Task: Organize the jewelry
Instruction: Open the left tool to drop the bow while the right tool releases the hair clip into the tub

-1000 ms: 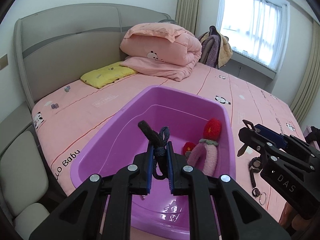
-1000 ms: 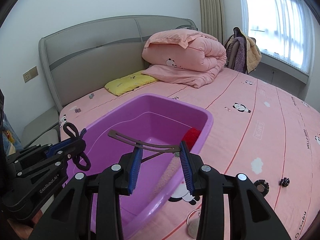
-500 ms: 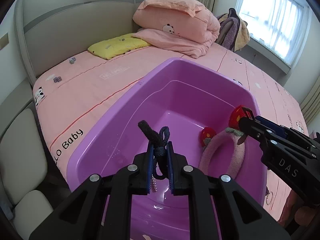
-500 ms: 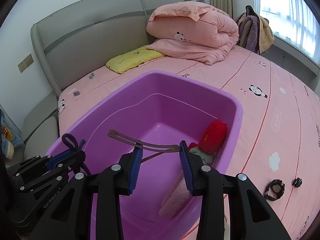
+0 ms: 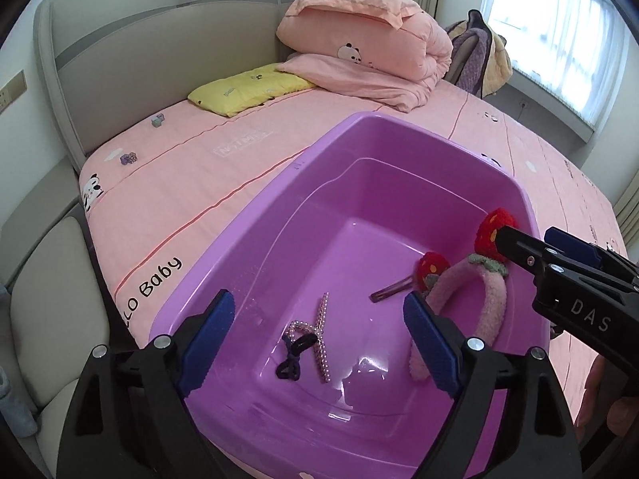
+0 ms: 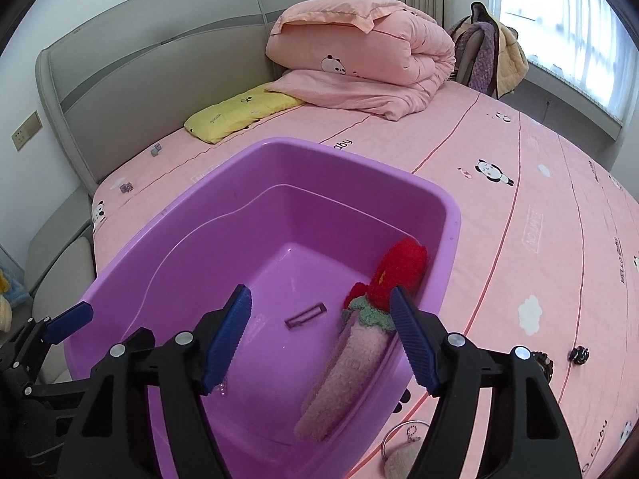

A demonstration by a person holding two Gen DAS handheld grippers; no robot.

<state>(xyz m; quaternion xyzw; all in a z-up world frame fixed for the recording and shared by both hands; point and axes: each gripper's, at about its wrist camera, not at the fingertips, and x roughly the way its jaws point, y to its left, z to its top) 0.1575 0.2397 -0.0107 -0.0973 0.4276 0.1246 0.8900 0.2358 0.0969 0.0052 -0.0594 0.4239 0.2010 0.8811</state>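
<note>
The tub [image 5: 223, 239] sits on the bed [image 5: 179, 167] near its front edge. In the tub, a hair tie [image 5: 293, 353] touches a bead clip [image 5: 321, 337] near the front wall; a flat clip [image 5: 389, 290] lies mid-floor; a headband [image 5: 489, 303] leans against the right wall. 2 small trinkets [image 6: 579, 354] lie on the bed right of the tub.

Our left hand-held gripper [image 5: 315, 339] gapes above the purple tub [image 5: 399, 127], where a dark hair tie [image 5: 293, 355] touches a pearl clip [image 5: 321, 335].

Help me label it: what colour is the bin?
Purple bin, clearest in the left wrist view.
</note>
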